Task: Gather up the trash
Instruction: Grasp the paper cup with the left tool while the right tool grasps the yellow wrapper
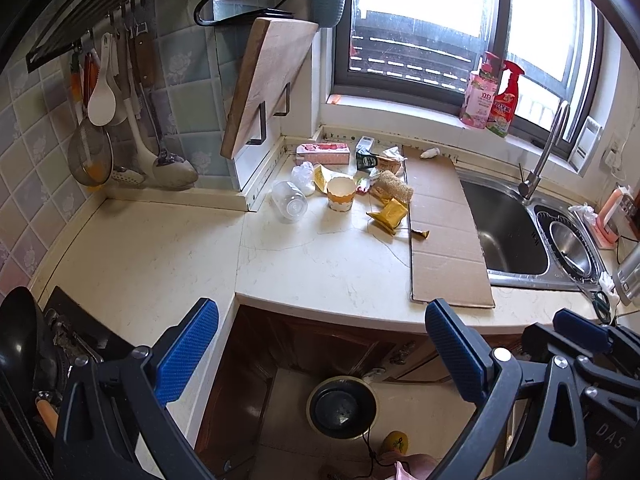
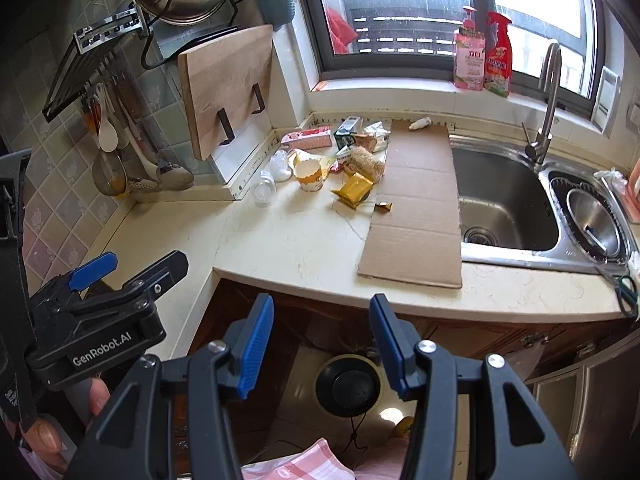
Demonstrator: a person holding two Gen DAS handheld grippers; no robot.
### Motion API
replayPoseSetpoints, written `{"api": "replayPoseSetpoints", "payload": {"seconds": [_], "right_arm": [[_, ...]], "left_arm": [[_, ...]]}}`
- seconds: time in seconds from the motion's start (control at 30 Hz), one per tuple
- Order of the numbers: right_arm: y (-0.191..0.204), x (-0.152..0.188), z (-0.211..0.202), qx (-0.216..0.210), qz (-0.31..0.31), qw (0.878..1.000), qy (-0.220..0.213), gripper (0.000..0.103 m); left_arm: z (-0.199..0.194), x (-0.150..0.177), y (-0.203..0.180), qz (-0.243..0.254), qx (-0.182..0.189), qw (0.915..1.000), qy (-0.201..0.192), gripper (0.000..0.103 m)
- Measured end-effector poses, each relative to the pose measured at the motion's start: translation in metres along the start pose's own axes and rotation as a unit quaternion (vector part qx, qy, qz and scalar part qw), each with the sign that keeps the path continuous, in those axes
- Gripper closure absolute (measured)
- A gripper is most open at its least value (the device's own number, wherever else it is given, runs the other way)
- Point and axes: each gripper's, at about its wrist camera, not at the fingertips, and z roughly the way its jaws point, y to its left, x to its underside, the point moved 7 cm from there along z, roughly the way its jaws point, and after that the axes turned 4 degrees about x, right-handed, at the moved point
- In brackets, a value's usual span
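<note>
Pale stone-look countertop (image 2: 304, 240), smooth with a faint sheen. Matt brown cardboard sheet (image 2: 420, 208) at its 3 o'clock edge. Brushed stainless-steel sink (image 2: 504, 200) (glossy). Unfinished wooden cutting board (image 2: 224, 80). Clear plastic cup (image 1: 289, 201). Ribbed blue rubbery pads (image 2: 256, 344).

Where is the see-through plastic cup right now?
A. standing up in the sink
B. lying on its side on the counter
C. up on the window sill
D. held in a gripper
B: the clear plastic cup lies tipped over on the counter, left of the paper cup.
</note>
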Motion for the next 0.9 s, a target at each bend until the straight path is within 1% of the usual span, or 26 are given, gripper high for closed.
{"api": "replayPoseSetpoints", "payload": {"seconds": [0.1, 0.2, 0.3, 0.4, 0.47, 0.57, 0.7, 0.83, 0.9], "right_arm": [[-0.005, -0.013, -0.004, 0.01, -0.007, 1.0, -0.01, 0.052], [-0.011, -0.031, -0.003, 0.006, -0.01, 1.0, -0.013, 0.052], [-0.017, -0.054, 0.005, 0.0, -0.017, 1.0, -0.015, 0.052], [-0.025, -0.078, 0.019, -0.002, -0.028, 0.999, -0.017, 0.052], [-0.03, -0.093, 0.033, -0.005, -0.036, 0.999, -0.014, 0.052], [-0.043, -0.116, 0.063, -0.021, -0.037, 0.999, 0.005, 0.052], [-0.061, -0.141, 0.109, -0.045, -0.033, 0.998, 0.037, 0.052], [-0.076, -0.162, 0.161, -0.063, -0.033, 0.995, 0.07, 0.052], [-0.08, -0.169, 0.188, -0.081, -0.029, 0.992, 0.088, 0.052]], "left_arm": [[0.005, -0.007, 0.003, -0.004, -0.002, 1.0, -0.004, 0.001], [0.013, -0.015, 0.005, -0.009, -0.008, 0.9999, -0.006, 0.001], [0.026, -0.027, 0.007, -0.015, -0.017, 0.9997, -0.005, 0.001], [0.045, -0.042, 0.007, -0.024, -0.026, 0.9994, 0.005, 0.001], [0.06, -0.054, 0.005, -0.03, -0.036, 0.9988, 0.013, 0.001], [0.09, -0.073, -0.001, -0.028, -0.051, 0.9978, 0.032, 0.001], [0.133, -0.095, -0.011, -0.024, -0.054, 0.9969, 0.052, 0.001], [0.187, -0.119, -0.016, -0.024, -0.056, 0.9956, 0.071, 0.001], [0.215, -0.127, -0.015, -0.029, -0.057, 0.9942, 0.086, 0.001]]}}
